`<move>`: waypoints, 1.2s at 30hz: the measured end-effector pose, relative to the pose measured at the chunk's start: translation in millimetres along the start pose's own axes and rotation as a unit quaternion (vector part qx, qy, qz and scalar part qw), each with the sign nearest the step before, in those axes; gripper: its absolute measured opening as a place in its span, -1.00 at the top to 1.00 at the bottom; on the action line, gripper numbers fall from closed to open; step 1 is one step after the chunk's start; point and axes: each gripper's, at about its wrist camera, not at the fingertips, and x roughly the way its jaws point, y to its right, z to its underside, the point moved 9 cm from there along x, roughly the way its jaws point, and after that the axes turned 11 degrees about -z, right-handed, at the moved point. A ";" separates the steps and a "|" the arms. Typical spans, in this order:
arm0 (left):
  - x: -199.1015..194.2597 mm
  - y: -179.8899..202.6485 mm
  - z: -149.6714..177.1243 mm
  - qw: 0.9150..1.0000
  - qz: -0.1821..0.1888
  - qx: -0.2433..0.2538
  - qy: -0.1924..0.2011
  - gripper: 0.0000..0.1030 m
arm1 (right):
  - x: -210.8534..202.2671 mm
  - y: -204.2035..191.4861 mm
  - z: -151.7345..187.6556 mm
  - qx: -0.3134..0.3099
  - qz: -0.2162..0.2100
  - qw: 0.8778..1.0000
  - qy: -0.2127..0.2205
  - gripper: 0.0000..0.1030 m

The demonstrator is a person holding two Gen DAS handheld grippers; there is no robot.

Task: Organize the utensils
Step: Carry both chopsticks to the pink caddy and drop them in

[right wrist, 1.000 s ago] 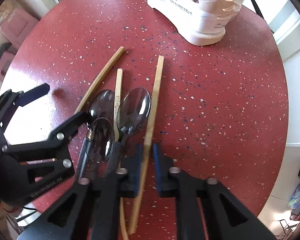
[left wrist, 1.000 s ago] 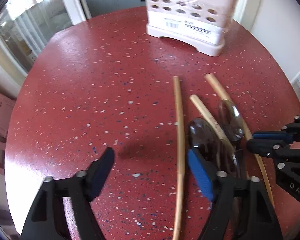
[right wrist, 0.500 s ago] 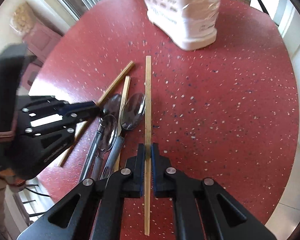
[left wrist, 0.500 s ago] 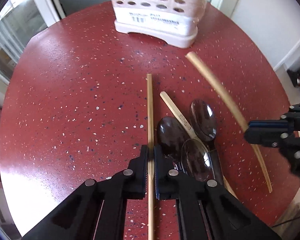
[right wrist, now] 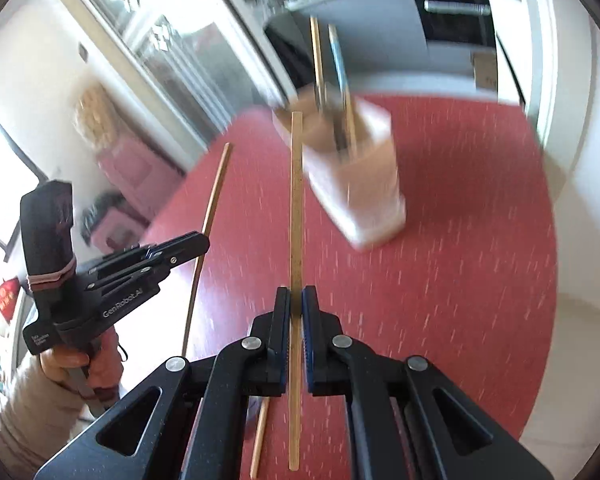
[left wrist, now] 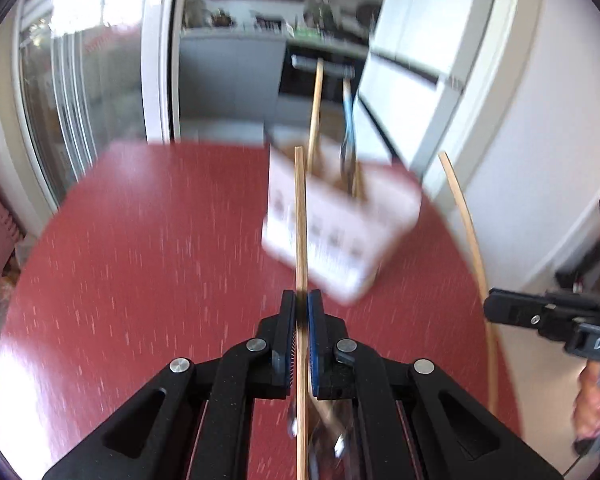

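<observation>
"GenRobot.AI" on left tool (right wrist: 198, 245) body. It's clamped on a thin wooden stick (left wrist: 300, 232); right tool (right wrist: 296, 300) clamped on a flat wooden strip (right wrist: 296, 216) – both were flat on the speckled red tabletop (right wrist: 460, 240) 1 s ago, now lifted, short of the pale pink holder (right wrist: 364, 184) w/ utensils upright inside. Left jaws just closed.

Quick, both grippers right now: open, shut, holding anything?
Left gripper: closed on a wooden chopstick.
Right gripper: closed on another wooden chopstick.
</observation>
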 end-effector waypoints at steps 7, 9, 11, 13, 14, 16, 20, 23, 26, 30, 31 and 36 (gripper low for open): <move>-11.1 11.9 -100.1 0.994 0.009 -0.047 0.096 0.32 | -19.2 2.0 -96.3 -0.017 0.005 0.995 0.101 0.88; -5.7 17.4 -122.9 0.992 0.008 -0.052 0.116 0.32 | -12.1 6.9 -113.1 -0.016 0.004 0.993 0.120 0.88; 0.7 23.4 -144.5 0.989 0.005 -0.058 0.138 0.32 | -8.1 10.0 -132.7 -0.020 0.004 0.990 0.138 0.88; 14.1 27.5 -157.6 0.987 0.009 -0.071 0.147 0.32 | -0.3 11.0 -149.3 -0.035 0.012 0.987 0.155 0.88; 22.2 29.8 -164.4 0.985 0.012 -0.080 0.152 0.32 | 5.3 11.1 -153.5 -0.040 0.014 0.986 0.159 0.88; 35.0 30.8 -170.3 0.983 0.010 -0.089 0.161 0.32 | 16.5 12.7 -164.7 -0.052 0.018 0.984 0.168 0.88; 58.5 30.2 -176.1 0.979 0.002 -0.100 0.178 0.32 | 35.0 15.3 -170.7 -0.070 0.024 0.979 0.191 0.88; 67.5 28.7 -172.3 0.975 -0.002 -0.106 0.195 0.32 | 44.1 21.6 -172.0 -0.085 0.028 0.974 0.208 0.88; 74.7 31.7 -163.7 0.972 -0.002 -0.105 0.208 0.32 | 56.4 26.8 -166.9 -0.099 0.034 0.971 0.216 0.88; 76.2 38.7 -147.4 0.971 -0.013 -0.090 0.221 0.32 | 66.7 27.7 -148.1 -0.120 0.046 0.967 0.220 0.88; 77.1 39.8 -142.1 0.971 -0.018 -0.081 0.224 0.32 | 68.4 27.0 -142.9 -0.126 0.050 0.966 0.218 0.88; 79.8 48.3 -117.4 0.975 -0.029 -0.041 0.217 0.32 | 74.1 27.6 -116.1 -0.136 0.055 0.970 0.192 0.88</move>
